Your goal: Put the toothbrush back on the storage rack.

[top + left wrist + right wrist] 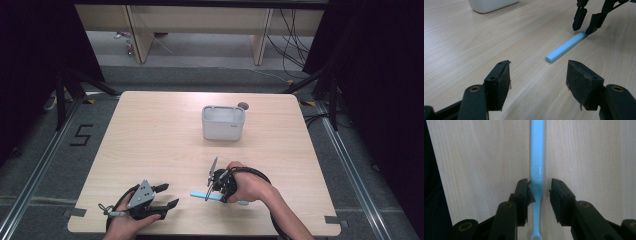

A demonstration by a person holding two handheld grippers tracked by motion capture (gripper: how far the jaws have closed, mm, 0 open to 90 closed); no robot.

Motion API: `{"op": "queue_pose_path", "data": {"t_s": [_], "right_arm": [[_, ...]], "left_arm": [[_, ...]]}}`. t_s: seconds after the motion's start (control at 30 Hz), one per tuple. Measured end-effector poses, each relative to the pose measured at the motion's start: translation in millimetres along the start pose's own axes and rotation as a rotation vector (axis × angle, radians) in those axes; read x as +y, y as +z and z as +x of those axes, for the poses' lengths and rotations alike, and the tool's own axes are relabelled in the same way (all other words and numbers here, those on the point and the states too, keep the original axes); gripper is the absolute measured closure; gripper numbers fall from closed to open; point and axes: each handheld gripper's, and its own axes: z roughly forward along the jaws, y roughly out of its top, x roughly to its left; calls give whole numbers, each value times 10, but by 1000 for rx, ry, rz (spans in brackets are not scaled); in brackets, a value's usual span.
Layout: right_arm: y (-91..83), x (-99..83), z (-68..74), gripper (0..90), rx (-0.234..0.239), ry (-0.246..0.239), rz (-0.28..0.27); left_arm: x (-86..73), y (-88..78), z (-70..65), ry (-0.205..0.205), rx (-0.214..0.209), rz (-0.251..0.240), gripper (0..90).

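A light blue toothbrush [199, 195] [565, 47] [537, 150] lies flat on the wooden table [150, 140], near its front edge. My right gripper [210, 190] [540, 190] points down over it, jaws on either side of the thin neck. One pad sits close against the neck, while a gap shows at the other pad. The bristle head lies at the bottom of the right gripper view. My left gripper [170, 195] [537, 72] rests to the left, open and empty, facing the handle end and the right gripper [584, 27].
A white rectangular container [223, 122] [491, 5] stands at the table's middle back, with a small dark round thing [243, 105] behind its right corner. Bare wood lies between the container and both hands. The front edge of the table is close to both grippers.
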Motion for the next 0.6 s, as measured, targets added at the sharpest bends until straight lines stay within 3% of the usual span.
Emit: {"op": "queue_pose_path", "data": {"t_s": [0.27, 0.3, 0.33, 0.6], "right_arm": [[20, 58, 5, 708, 3, -40, 13], [13, 64, 21, 713, 5, -18, 29], [15, 71, 1, 717, 7, -46, 34], [15, 101, 15, 723, 2, -35, 66]], "left_arm": [[-2, -4, 1, 0, -1, 0, 353], [-2, -5, 2, -1, -1, 0, 353], [-1, -5, 4, -1, -1, 1, 352], [-1, -4, 0, 3, -2, 2, 352]]}}
